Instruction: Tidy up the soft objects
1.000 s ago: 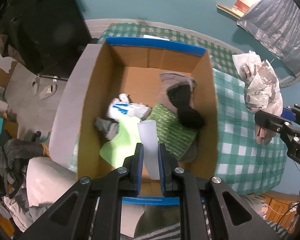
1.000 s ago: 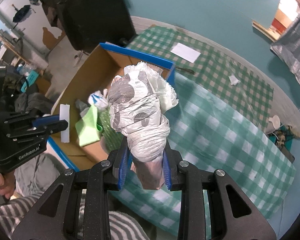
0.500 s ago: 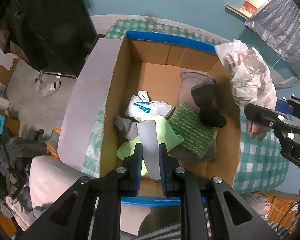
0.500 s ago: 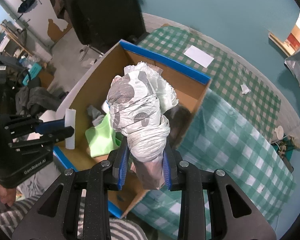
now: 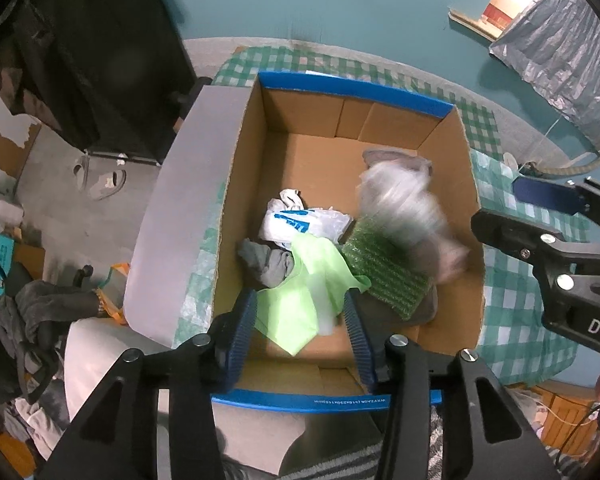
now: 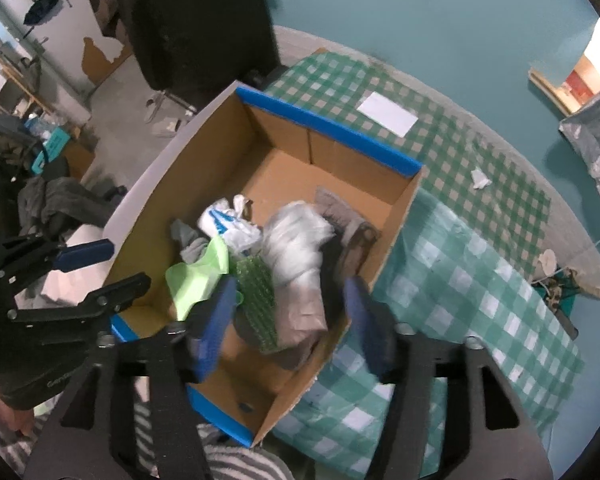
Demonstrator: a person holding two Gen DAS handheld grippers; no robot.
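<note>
An open cardboard box (image 5: pixel 448 168) with blue-taped edges holds soft things: a green textured pad (image 5: pixel 388 272), a light green cloth (image 5: pixel 300 292), a grey sock (image 5: pixel 268 264) and a white-blue plastic bag (image 5: pixel 300 222). My left gripper (image 5: pixel 300 320) is open over the box's near edge; a blurred white foam piece (image 5: pixel 324 312) drops between its fingers. My right gripper (image 6: pixel 292 312) is open over the box (image 6: pixel 324 128); a blurred grey-white crumpled bundle (image 6: pixel 296 248) falls into it, also in the left wrist view (image 5: pixel 404 216).
The box stands on a green checked tablecloth (image 6: pixel 480 264). A white paper (image 6: pixel 388 114) and a small scrap (image 6: pixel 480 178) lie on it beyond the box. A black chair (image 5: pixel 100 60) and clothes piles (image 5: pixel 32 308) stand on the left.
Both grippers have opened. The left let go of the white foam piece and the right let go of the crumpled bundle; both are dropping into the box.
</note>
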